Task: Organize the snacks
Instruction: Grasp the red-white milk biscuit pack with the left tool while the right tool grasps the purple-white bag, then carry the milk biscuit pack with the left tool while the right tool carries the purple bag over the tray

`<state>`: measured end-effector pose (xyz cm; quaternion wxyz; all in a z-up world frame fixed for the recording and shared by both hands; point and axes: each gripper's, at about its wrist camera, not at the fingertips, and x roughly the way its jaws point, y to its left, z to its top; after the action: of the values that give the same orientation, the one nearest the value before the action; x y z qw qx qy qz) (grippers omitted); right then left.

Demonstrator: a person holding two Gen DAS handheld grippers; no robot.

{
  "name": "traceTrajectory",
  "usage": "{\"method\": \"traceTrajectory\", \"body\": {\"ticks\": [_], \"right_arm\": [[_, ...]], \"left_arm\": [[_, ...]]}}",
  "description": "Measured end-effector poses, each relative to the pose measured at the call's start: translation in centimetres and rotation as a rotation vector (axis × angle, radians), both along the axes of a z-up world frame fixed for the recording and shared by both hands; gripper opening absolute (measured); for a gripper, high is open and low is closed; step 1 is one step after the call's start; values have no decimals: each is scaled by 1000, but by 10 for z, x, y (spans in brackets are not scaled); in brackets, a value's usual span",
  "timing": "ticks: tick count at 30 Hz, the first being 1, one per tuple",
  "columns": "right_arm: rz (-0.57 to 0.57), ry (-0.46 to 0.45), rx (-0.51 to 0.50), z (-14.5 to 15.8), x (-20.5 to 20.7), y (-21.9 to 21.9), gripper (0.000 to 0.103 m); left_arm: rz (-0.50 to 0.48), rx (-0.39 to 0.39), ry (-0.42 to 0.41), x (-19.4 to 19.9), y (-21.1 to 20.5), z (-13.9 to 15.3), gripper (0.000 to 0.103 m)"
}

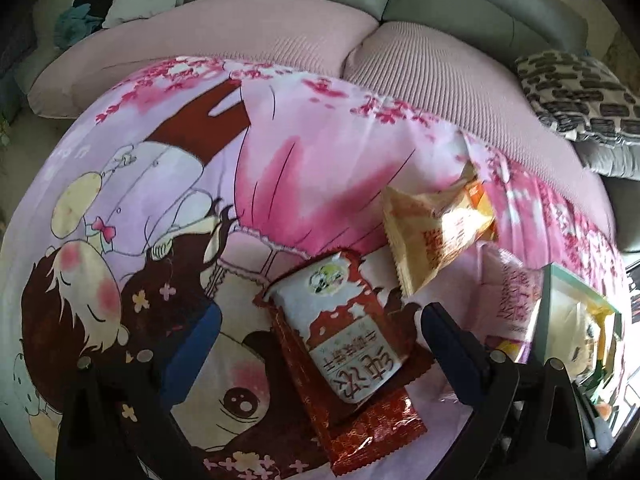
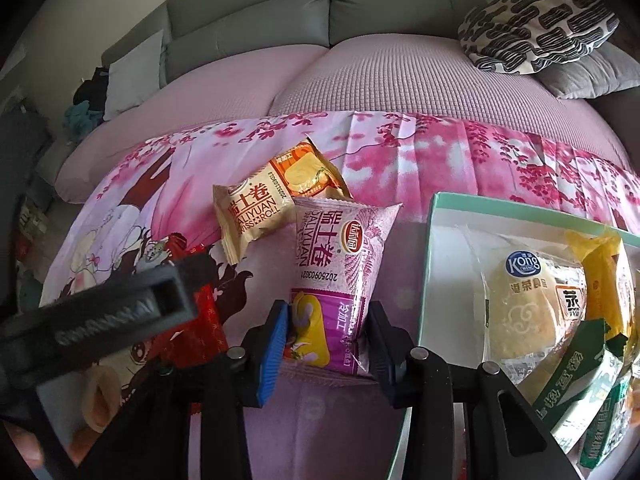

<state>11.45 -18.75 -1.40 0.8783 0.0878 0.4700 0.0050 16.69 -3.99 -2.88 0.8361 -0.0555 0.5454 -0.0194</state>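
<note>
My left gripper (image 1: 320,332) is open, its fingers on either side of a red-and-white snack packet (image 1: 344,344) that lies on the cartoon-print cloth (image 1: 160,184). My right gripper (image 2: 326,320) is shut on a purple Swiss roll packet (image 2: 340,264), held beside a white box (image 2: 448,216) with several snacks inside. A beige-and-orange Swiss roll packet (image 2: 272,200) lies on the cloth behind it; it also shows in the left wrist view (image 1: 436,232). The purple packet (image 1: 512,292) and the box (image 1: 560,292) show at the right of the left wrist view.
The cloth covers a pink sofa seat (image 2: 400,76) with grey backrests (image 2: 280,12). A black-and-white patterned cushion (image 2: 536,28) sits at the back right. The left gripper's body (image 2: 100,312) crosses the lower left of the right wrist view. Clothes (image 1: 84,12) lie at the far left.
</note>
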Motion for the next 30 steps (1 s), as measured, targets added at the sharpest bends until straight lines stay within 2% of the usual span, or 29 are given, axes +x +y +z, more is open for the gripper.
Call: {"method": "traceTrajectory", "body": {"ticks": [7,9,22,28,30], "right_arm": [[-6,1,13,0,-2,-1,42],[-5,1,14,0,-2,-1,42],[-4,-5,1,-3,-1,3,42],[-10,-6,5,-2,-1,1,42],[-8,-8,4,-1,-2,1,41]], "left_arm": [[38,1,16,-6,22,-2,80],[40,-1,24,-7,25,-3,69],[28,-48,19,-12,31,-4,62],[43,-27,15,-14,35,1,42],[52,-34,13,-15,38,2,41]]}}
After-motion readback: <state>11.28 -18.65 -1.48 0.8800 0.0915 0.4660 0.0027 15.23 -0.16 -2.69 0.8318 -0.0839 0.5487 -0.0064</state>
